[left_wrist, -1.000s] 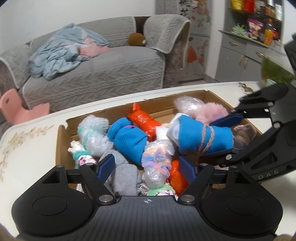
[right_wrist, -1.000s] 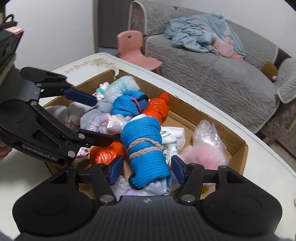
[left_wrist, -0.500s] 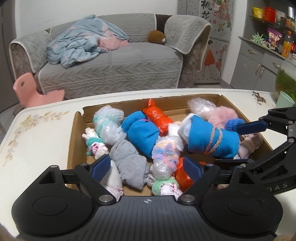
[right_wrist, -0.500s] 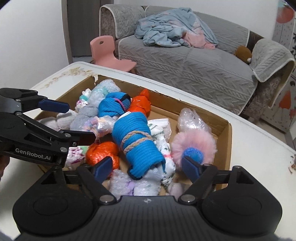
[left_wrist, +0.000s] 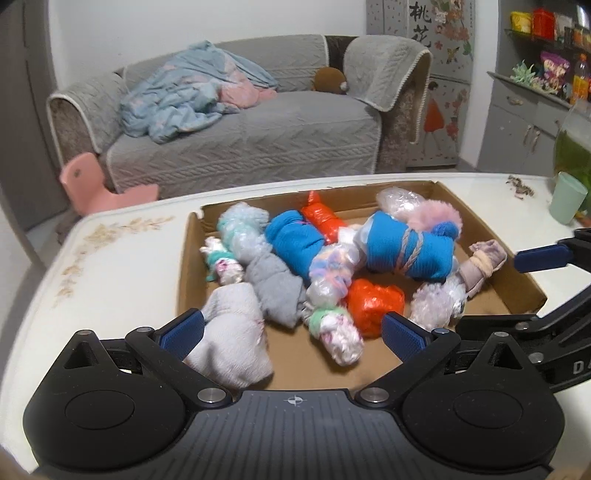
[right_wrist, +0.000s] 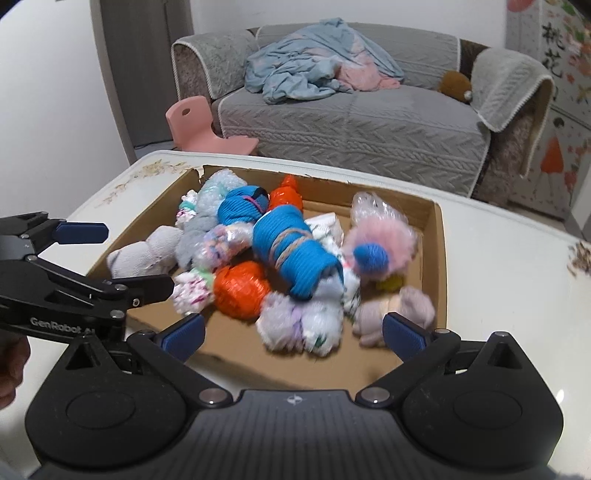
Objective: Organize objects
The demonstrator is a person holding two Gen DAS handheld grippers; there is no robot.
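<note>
Both tools, left and right, just opened wide, empty; the blue roll perched atop the box pile could tumble if nudged

Even, soft indoor light; strong fisheye bending at edges; slight motion blur throughout.

"GenRobot" on the left hand-held gripper; characters "桃花" on the cabinet door.
</note>
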